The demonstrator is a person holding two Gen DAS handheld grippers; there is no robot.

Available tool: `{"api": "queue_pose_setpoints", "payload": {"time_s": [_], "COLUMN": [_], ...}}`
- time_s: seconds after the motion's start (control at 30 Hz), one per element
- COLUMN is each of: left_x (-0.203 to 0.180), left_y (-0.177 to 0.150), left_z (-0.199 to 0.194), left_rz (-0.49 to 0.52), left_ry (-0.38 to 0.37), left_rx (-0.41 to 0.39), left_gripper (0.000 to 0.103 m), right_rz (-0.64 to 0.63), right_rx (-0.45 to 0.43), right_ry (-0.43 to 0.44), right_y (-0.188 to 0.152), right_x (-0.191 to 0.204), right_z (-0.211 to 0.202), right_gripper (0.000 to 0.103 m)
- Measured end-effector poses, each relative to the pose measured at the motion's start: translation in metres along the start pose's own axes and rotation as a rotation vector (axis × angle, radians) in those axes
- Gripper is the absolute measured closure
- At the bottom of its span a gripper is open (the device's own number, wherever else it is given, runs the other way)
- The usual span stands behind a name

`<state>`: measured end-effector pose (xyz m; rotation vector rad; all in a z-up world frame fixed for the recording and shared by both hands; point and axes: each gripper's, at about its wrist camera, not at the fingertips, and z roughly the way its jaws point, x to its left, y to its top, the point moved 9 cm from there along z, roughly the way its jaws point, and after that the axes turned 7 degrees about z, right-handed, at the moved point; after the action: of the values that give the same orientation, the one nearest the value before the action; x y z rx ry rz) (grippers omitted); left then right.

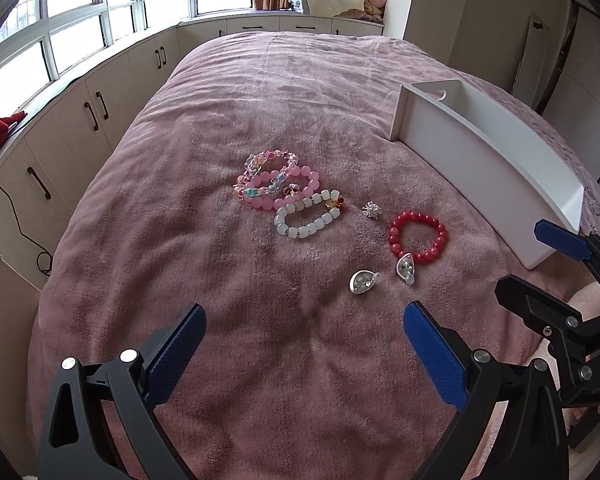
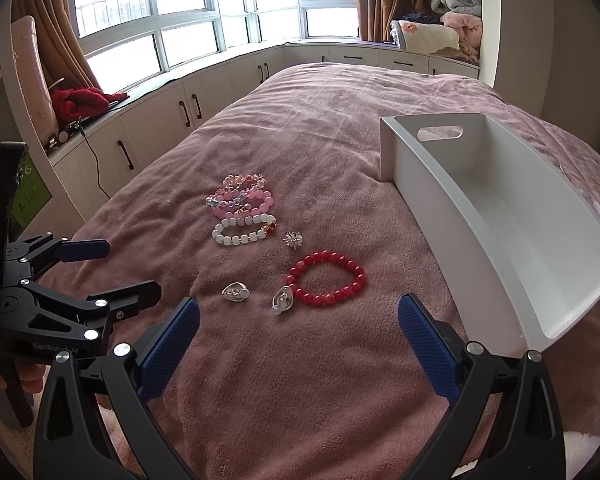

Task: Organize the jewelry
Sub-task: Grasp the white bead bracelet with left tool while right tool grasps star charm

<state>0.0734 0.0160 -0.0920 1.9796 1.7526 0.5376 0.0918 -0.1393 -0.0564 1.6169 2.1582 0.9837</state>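
Note:
On the pink bedspread lie a red bead bracelet [image 1: 417, 237] [image 2: 326, 278], a white bead bracelet [image 1: 306, 219] [image 2: 242, 231], a pile of pink and pastel bracelets [image 1: 276, 182] [image 2: 242, 196], a small silver brooch [image 1: 371, 210] [image 2: 294, 239] and two clear heart-shaped pieces [image 1: 363, 282] [image 1: 406, 268] [image 2: 235, 292] [image 2: 282, 299]. An empty white tray [image 1: 484, 160] [image 2: 500, 216] stands to the right. My left gripper [image 1: 304, 344] is open and empty, near the front of the jewelry. My right gripper [image 2: 298, 336] is open and empty, just before the red bracelet.
White cabinets with dark handles [image 2: 188, 112] run under the windows on the left. A red garment [image 2: 86, 102] lies on the sill. Folded blankets [image 2: 440, 36] sit at the far end. The bed edge drops off to the left.

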Motion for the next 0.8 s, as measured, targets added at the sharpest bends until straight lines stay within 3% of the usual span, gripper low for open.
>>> {"api": "queue_pose_setpoints", "payload": {"time_s": [0.2, 0.33, 0.63, 0.7, 0.73, 0.77, 0.8], "left_x": [0.006, 0.010, 0.017, 0.018, 0.019, 0.019, 0.019], "left_y": [0.019, 0.032, 0.063, 0.064, 0.065, 0.064, 0.062], "left_z": [0.013, 0.023, 0.054, 0.062, 0.067, 0.072, 0.078], "left_rz": [0.083, 0.094, 0.067, 0.063, 0.065, 0.069, 0.073], "left_ry": [0.040, 0.021, -0.040, -0.042, -0.049, -0.055, -0.059], "left_rx": [-0.025, -0.035, -0.066, -0.062, -0.057, -0.045, -0.026], "left_gripper": [0.003, 0.003, 0.003, 0.006, 0.014, 0.029, 0.034], "right_rz": [-0.044, -0.098, -0.169, -0.200, -0.219, -0.237, -0.249], "right_rx": [-0.018, 0.002, 0.093, 0.095, 0.099, 0.107, 0.119], "right_ry": [-0.018, -0.011, 0.040, 0.027, 0.028, 0.029, 0.031], "right_y": [0.020, 0.030, 0.038, 0.042, 0.043, 0.044, 0.043], "right_x": [-0.001, 0.002, 0.009, 0.010, 0.012, 0.013, 0.014], "right_z": [0.007, 0.020, 0.060, 0.071, 0.077, 0.085, 0.092], "right_gripper": [0.006, 0.021, 0.037, 0.038, 0.043, 0.046, 0.051]}}
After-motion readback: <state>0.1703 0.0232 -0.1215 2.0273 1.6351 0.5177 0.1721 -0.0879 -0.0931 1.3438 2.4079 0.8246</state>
